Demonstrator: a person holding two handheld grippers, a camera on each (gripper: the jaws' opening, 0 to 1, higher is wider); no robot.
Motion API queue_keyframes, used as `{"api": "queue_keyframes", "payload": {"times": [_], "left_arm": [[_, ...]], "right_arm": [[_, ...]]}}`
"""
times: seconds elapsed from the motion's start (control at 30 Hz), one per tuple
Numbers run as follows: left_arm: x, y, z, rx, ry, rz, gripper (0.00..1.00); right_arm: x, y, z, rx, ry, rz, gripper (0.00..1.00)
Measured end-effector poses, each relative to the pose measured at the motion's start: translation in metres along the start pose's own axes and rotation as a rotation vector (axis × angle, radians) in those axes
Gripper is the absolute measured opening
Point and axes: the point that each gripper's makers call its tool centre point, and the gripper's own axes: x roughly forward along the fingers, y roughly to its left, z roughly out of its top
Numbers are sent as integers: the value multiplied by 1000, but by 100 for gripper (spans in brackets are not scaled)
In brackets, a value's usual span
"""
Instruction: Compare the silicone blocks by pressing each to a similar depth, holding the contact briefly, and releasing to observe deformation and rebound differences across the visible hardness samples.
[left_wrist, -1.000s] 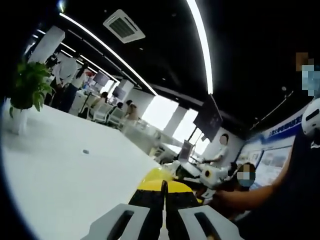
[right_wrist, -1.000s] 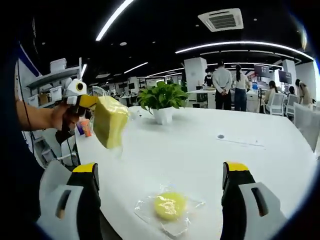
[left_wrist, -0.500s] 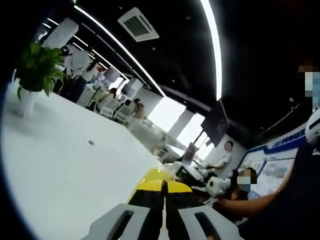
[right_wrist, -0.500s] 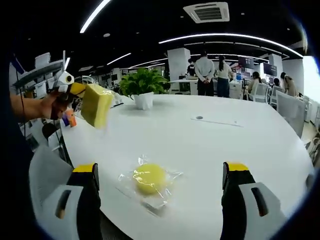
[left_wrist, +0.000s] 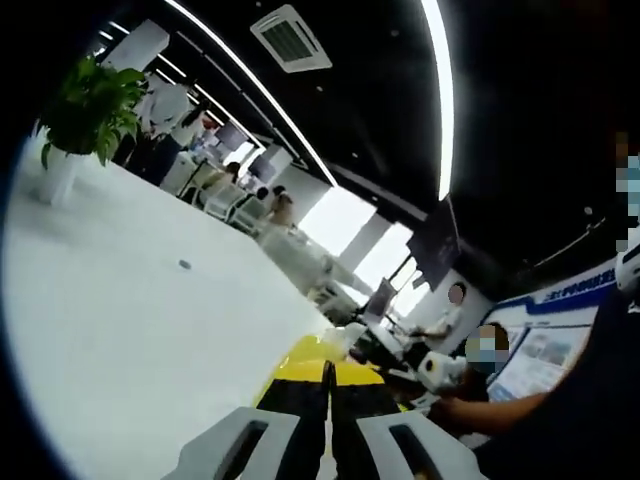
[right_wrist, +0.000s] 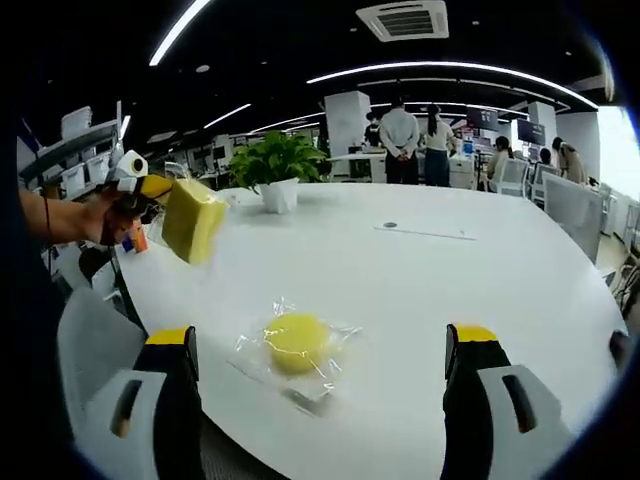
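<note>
Still lifted over the table edge, left gripper clamps yellow block.

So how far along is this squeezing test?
Early, it seems. In hand: the left gripper is shut on a yellow block, held up off the table. Left: the round yellow sample lies in its clear wrap, untouched, between the open jaws of the right gripper. Nothing looks finished.
</note>
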Motion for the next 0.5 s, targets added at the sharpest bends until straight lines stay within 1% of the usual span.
{"api": "queue_keyframes", "payload": {"times": [0.17, 0.27, 0.3, 0.37, 0.5], "left_arm": [[0, 2, -2, -21, 1, 4, 0], [-1, 5, -6, -35, 3, 7, 0], [-1, 7, -8, -42, 4, 7, 0], [-2, 10, -11, -59, 3, 12, 0], [-3, 18, -13, -94, -4, 18, 0]], "right_arm": [[1, 2, -2, -22, -2, -1, 96], [3, 7, 2, -30, -23, 23, 96], [4, 11, 2, -45, -31, 35, 96], [6, 14, -2, -64, -12, 49, 96], [8, 15, -12, -79, 15, 56, 97]]}}
